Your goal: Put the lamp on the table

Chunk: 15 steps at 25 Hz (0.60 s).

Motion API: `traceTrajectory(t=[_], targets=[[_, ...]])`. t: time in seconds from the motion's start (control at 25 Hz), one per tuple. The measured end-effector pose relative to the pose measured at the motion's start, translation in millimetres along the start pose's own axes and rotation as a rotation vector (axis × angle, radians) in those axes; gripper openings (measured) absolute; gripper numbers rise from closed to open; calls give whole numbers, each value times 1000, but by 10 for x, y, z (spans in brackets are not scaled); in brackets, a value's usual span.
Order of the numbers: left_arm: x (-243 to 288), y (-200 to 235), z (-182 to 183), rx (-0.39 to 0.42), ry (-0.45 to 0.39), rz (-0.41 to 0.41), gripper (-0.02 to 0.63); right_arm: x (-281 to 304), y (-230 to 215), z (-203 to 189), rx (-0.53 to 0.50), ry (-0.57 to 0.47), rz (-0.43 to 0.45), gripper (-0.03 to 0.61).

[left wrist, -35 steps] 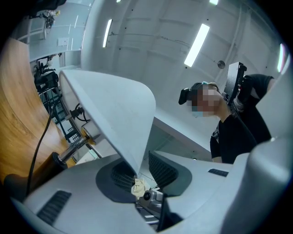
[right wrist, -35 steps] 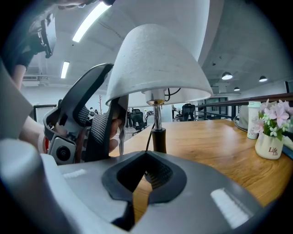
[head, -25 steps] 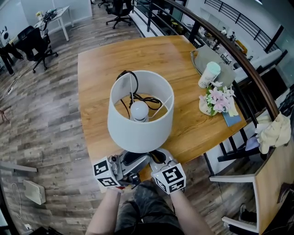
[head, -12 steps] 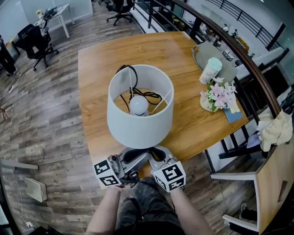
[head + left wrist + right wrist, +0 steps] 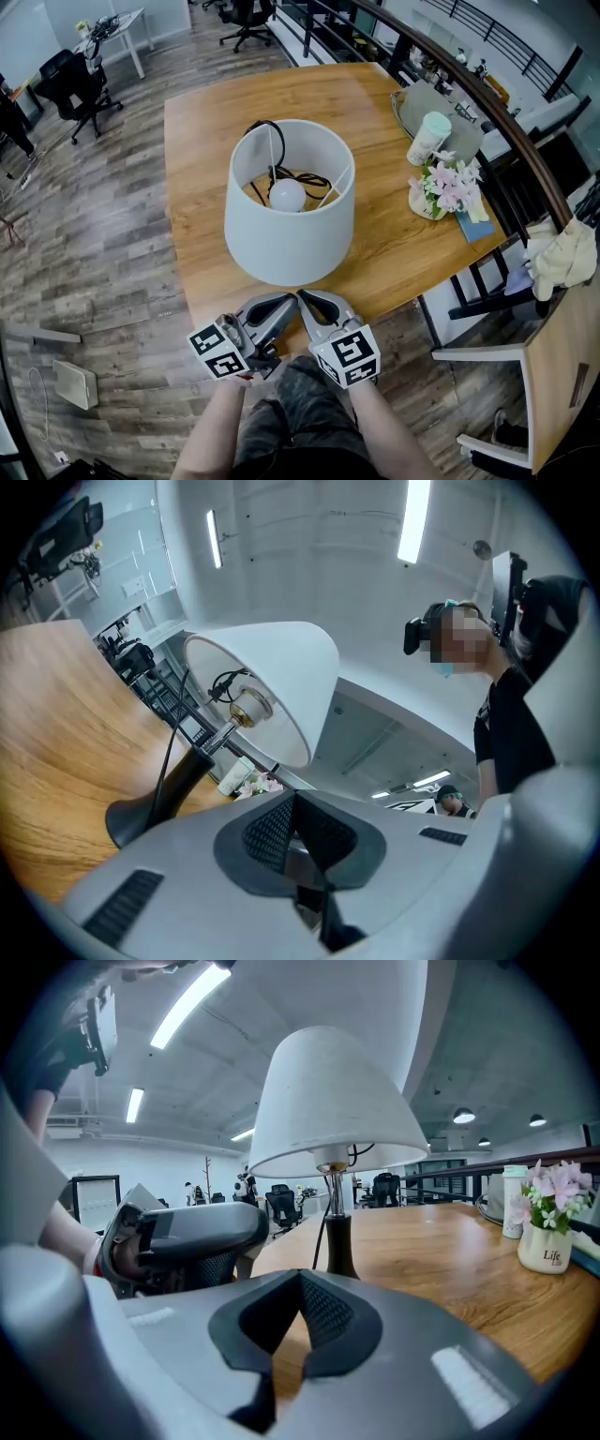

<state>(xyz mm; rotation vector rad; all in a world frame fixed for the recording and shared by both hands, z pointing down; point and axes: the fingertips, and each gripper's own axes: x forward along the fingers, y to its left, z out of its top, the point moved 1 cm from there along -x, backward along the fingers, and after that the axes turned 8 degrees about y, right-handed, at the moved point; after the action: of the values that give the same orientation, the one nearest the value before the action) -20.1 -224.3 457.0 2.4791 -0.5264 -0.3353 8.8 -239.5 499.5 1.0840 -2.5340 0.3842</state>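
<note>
Left gripper [image 5: 284,302] is pinched shut on nothing, the lamp [image 5: 289,211] stands upright on the table [image 5: 394,253] near its front edge, looks top-heavy with a dentable shade [image 5: 281,248], so I'd grab the stiff dark stem [image 5: 338,1241], and the right gripper [image 5: 307,300] is closed and empty too.

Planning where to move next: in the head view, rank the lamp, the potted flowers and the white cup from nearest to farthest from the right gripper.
1. Lamp, straight ahead of the right gripper.
2. Potted flowers, off to the right.
3. White cup, farther back on the right, beyond the flowers.
</note>
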Motion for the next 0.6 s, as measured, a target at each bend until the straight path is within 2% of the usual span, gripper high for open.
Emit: traceTrajectory(t=[0.24,0.6], targets=[[-144,-15,-37,52,30,109,-3,-119,134,36,-15,-20,-15,8],[-444,-106,-7,131,33,251,-3,-361,295,114,-37,-67,-45,6]])
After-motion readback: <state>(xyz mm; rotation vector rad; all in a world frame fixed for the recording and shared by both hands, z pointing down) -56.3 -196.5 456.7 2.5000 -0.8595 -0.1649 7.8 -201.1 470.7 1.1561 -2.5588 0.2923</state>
